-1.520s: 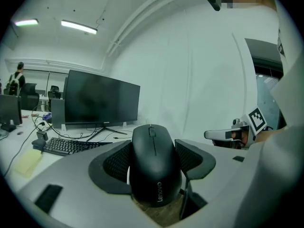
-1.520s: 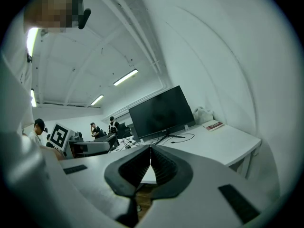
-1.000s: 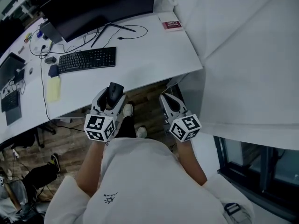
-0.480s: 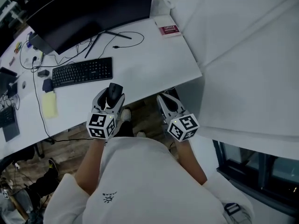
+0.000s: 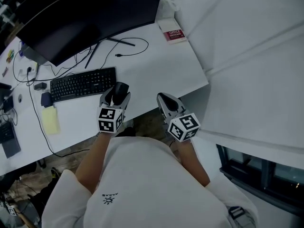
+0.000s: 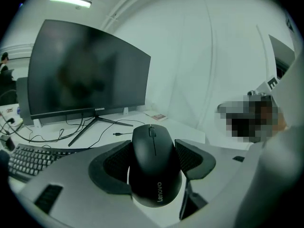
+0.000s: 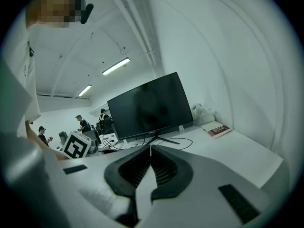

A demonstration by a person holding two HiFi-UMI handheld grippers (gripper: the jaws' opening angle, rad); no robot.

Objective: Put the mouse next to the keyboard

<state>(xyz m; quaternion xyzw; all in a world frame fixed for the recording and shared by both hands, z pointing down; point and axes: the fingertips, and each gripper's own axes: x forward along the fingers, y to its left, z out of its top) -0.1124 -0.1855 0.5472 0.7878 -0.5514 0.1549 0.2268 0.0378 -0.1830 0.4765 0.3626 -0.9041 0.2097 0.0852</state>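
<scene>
At the left of the head view the keyboard [image 5: 83,83] lies on the white desk [image 5: 156,65], below the dark monitor [image 5: 80,13]. Just right of its near corner the left gripper [image 5: 116,98] holds the black mouse [image 6: 154,163] over the desk's front strip, jaws spread wide, pads pressed on both flanks. Further right the right gripper [image 5: 165,101] hangs past the desk edge, jaws closed together on nothing. The risk, as I judge it: the smooth rounded shell slips out if the grip loosens early, or it lands on the keyboard's corner instead of beside it.
</scene>
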